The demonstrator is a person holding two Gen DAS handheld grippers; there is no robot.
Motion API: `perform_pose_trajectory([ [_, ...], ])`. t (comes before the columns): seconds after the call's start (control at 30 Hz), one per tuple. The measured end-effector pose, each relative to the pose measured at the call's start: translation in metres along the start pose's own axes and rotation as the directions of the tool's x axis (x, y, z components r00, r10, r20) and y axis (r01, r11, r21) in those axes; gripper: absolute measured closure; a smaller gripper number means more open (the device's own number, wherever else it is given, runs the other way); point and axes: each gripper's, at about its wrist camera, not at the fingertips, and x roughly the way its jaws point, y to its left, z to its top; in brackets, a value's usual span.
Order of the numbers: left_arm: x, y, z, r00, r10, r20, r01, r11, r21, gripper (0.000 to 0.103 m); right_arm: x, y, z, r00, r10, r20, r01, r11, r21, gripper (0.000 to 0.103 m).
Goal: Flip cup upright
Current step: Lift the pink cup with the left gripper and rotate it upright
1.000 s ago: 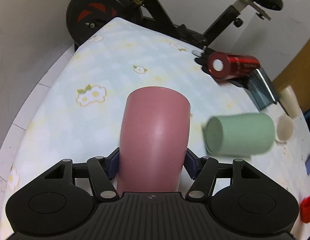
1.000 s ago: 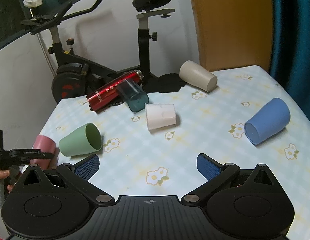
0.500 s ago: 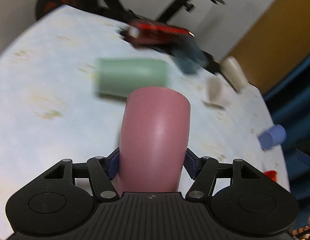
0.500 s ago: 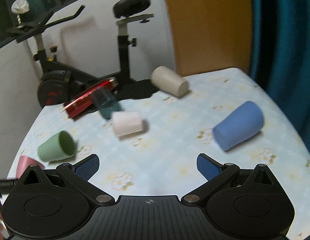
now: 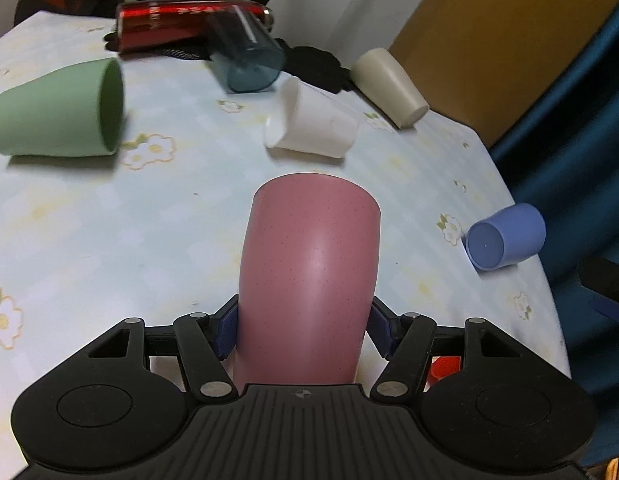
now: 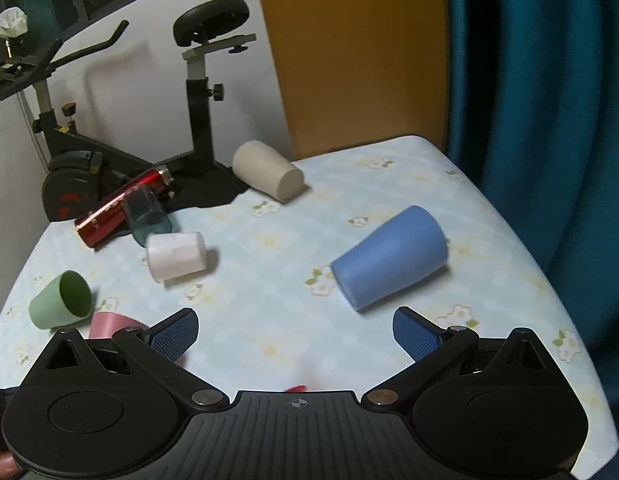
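My left gripper [image 5: 303,330] is shut on a pink cup [image 5: 309,276], its blue pads pressing both sides near the cup's wide end. The cup points forward over the floral tablecloth [image 5: 109,240], closed base away from the camera. In the right wrist view part of the pink cup [image 6: 113,324] shows behind my left finger. My right gripper [image 6: 295,330] is open and empty, above the table's near side, with a blue cup [image 6: 389,258] lying on its side just ahead of it.
Lying on their sides: a green cup [image 5: 57,114], a white cup [image 5: 311,126], a beige cup [image 5: 389,86], a clear teal cup [image 5: 245,56], a red bottle [image 5: 181,22], the blue cup [image 5: 505,238]. An exercise bike [image 6: 197,80] stands behind the table. A small red object [image 5: 443,368] sits low right.
The left gripper swung right with the pink cup, so the view turned from the table's left side to the other cups. The right gripper moved right, toward the blue cup.
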Motion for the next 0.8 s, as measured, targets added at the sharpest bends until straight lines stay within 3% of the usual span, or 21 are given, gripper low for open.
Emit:
perform_pose_trajectory([
  [0.23,0.011,-0.004,0.001,0.999,0.04,-0.002,-0.04,0.999,0.021,0.036,0.002,-0.009,-0.004,1.0,-0.01,-0.007,0.01,1.0,0.012,0.0],
  [0.5,0.002,-0.002,0.001,1.0,0.019,-0.021,-0.018,0.999,0.038,0.035,0.001,-0.003,-0.004,1.0,-0.011,-0.018,0.011,1.0,-0.01,0.0],
  [0.63,-0.023,0.003,0.004,0.999,-0.025,0.023,0.024,0.998,0.05,0.026,0.002,0.004,-0.003,1.0,-0.01,-0.029,0.009,1.0,-0.021,0.0],
  [0.8,-0.066,0.011,0.005,0.99,-0.042,0.135,0.026,0.993,0.118,0.023,0.003,0.02,-0.001,0.999,0.019,-0.048,-0.021,0.999,-0.044,0.0],
])
